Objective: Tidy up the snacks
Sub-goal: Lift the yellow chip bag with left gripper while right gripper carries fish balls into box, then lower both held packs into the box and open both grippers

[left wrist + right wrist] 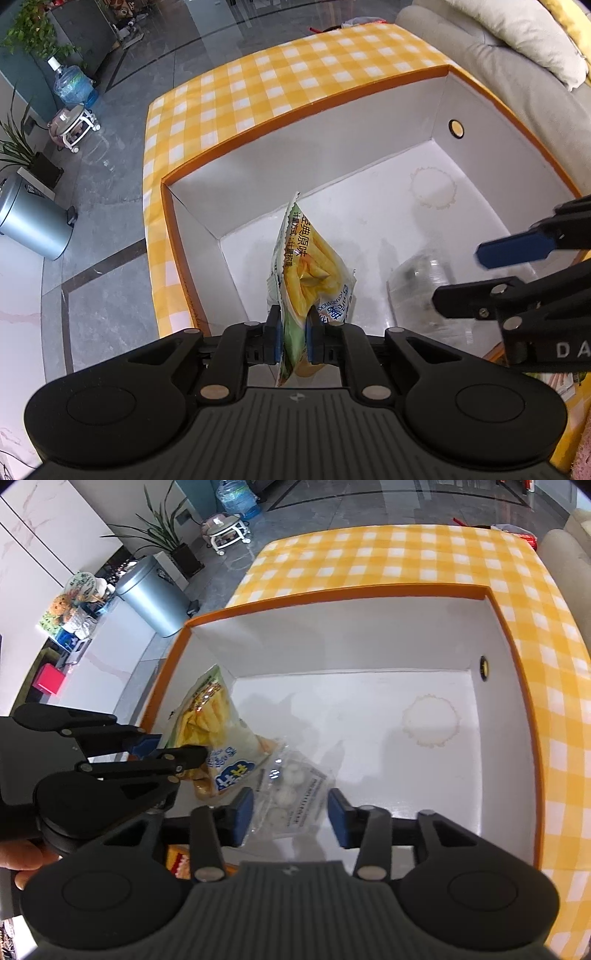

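An orange-rimmed box [295,110] with a white inside stands on the yellow checked table. My left gripper [293,334] is shut on a yellow snack bag [314,269] and holds it over the box's left part. The same bag [218,734] and left gripper [162,747] show in the right wrist view. My right gripper [290,819] is open above a clear packet of round white snacks [291,794] lying on the box floor; the packet is blurred in the left wrist view [421,288], below the right gripper [469,280].
The box [517,657] has a round finger hole [484,667] in its right wall and a round stain [430,722] on its floor. A grey bin [155,594] stands on the floor to the left. A sofa [517,55] borders the table's far right.
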Tool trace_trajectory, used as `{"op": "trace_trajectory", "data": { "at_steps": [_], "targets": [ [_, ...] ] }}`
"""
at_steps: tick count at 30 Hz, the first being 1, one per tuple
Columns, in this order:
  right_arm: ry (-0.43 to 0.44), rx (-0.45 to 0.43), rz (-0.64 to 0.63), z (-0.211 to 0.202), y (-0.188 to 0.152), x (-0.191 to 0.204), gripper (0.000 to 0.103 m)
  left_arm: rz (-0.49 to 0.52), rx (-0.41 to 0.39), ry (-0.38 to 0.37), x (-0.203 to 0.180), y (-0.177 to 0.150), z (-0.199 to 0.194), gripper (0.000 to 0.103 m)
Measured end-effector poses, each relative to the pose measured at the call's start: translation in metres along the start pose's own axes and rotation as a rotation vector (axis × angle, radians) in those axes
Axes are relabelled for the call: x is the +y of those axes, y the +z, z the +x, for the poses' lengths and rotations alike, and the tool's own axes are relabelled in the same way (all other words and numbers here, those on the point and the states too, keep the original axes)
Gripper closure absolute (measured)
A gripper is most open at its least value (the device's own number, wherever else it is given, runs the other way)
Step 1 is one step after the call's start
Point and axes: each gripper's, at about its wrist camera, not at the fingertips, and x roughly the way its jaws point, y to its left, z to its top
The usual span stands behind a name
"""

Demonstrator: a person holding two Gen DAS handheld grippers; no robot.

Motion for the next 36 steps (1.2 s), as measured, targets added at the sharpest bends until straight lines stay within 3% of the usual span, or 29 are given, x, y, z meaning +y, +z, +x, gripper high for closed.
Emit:
{"op": "trace_trajectory", "data": {
  "at_steps": [2, 10, 12, 17, 19, 28, 32, 35, 36],
  "targets": [
    [-0.03, 0.006, 0.019, 0.0, 0.001, -0.002, 0.048, -0.001, 0.006, 0.0, 0.001, 0.002, 0.003, 0.09],
    [-0.076, 0.039, 0.151, 0.008, 0.008, -0.035, 0.047, -0.008, 0.027, -0.002, 0.003, 0.004, 0.013, 0.09],
    [-0.076, 0.047, 0.164, 0.011, 0.009, -0.039, 0.051, -0.008, 0.03, -0.005, 0.003, 0.004, 0.015, 0.089],
    [-0.048, 0.089, 0.165, 0.023, 0.012, -0.042, 0.082, 0.007, 0.046, -0.002, 0.0, 0.005, 0.02, 0.089],
    [-0.031, 0.11, 0.16, 0.03, 0.012, -0.041, 0.085, 0.028, 0.059, 0.011, -0.003, 0.006, 0.022, 0.089],
    [-0.046, 0.186, 0.093, 0.062, 0.007, -0.014, 0.082, 0.079, 0.118, 0.01, -0.007, 0.006, 0.027, 0.088],
    [-0.062, 0.178, 0.082, 0.064, 0.007, -0.01, 0.077, 0.145, 0.111, 0.003, -0.015, 0.001, 0.026, 0.087],
    [-0.068, 0.158, 0.08, 0.059, 0.011, -0.007, 0.073, 0.135, 0.112, -0.014, -0.015, 0.0, 0.025, 0.085],
    [-0.071, 0.153, 0.078, 0.057, 0.012, -0.007, 0.072, 0.129, 0.109, -0.023, -0.014, 0.0, 0.023, 0.078]
  ]
}}
